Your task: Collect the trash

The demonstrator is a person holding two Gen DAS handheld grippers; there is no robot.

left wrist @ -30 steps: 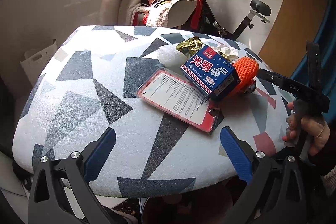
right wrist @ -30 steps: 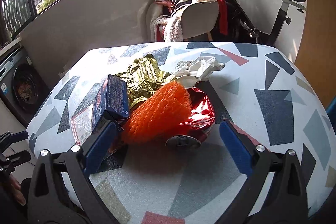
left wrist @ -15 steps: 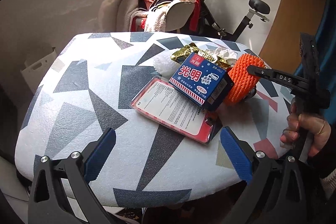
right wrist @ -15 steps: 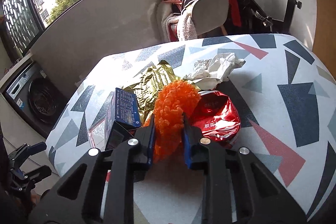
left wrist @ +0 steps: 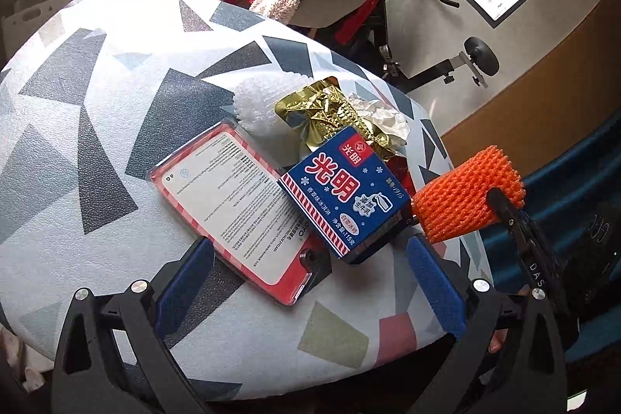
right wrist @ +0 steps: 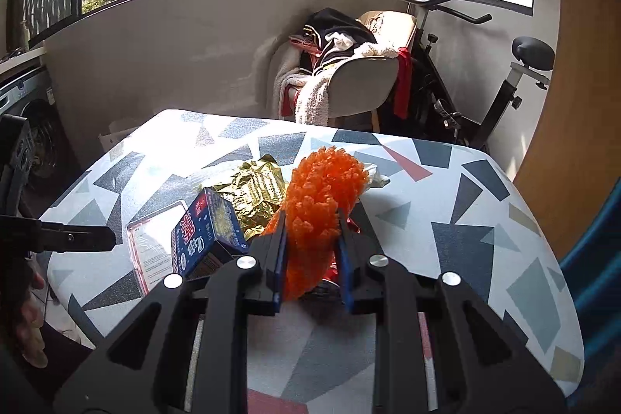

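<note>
My right gripper (right wrist: 312, 251) is shut on an orange foam fruit net (right wrist: 316, 204), held a little above the patterned table (right wrist: 485, 220). From the left wrist view the same net (left wrist: 465, 196) hangs at the right with a black finger across it. My left gripper (left wrist: 306, 278) is open, its blue pads either side of a blue carton (left wrist: 345, 189) and a red-rimmed flat package (left wrist: 233, 204). A gold foil wrapper (left wrist: 330, 115), crumpled white paper (left wrist: 384, 115) and a white foam net (left wrist: 260, 103) lie behind. A red foil bag (right wrist: 351, 220) peeks from under the orange net.
Beyond the table stand a chair (right wrist: 349, 72) piled with clothes and an exercise bike (right wrist: 485, 80). A washing machine (right wrist: 35, 134) is at the left. A hand (right wrist: 27, 321) holds the left gripper below the table's edge.
My right gripper closed on the orange net and lifted it off the pile. My left gripper moved in toward the blue carton and red package and rolled.
</note>
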